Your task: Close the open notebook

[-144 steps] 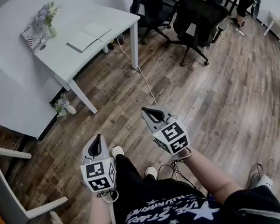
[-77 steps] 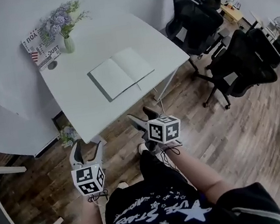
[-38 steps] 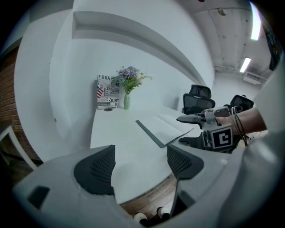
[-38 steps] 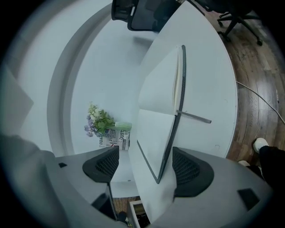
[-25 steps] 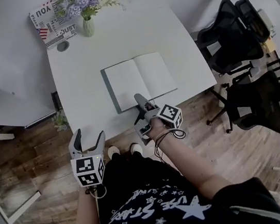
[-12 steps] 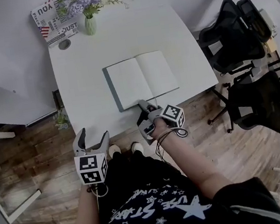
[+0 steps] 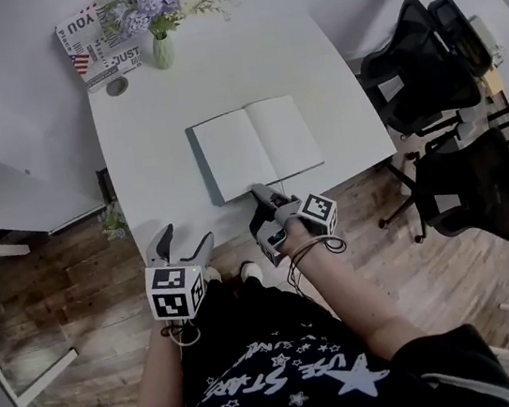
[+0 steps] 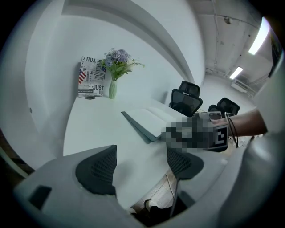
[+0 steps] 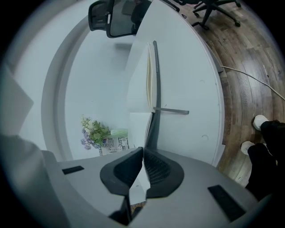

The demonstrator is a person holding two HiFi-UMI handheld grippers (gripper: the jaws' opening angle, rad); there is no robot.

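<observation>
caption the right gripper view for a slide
right gripper closing its jaws on near edge of open grey-covered notebook

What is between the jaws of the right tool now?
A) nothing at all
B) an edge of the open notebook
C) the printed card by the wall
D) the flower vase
B: in the right gripper view the right tool is shut on a thin white edge of the notebook.

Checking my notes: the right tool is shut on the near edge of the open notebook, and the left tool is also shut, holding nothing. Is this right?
No. The left tool is open, holding nothing; the left gripper view shows its jaws apart. The right tool is indeed shut on the near edge of the open notebook.
</observation>
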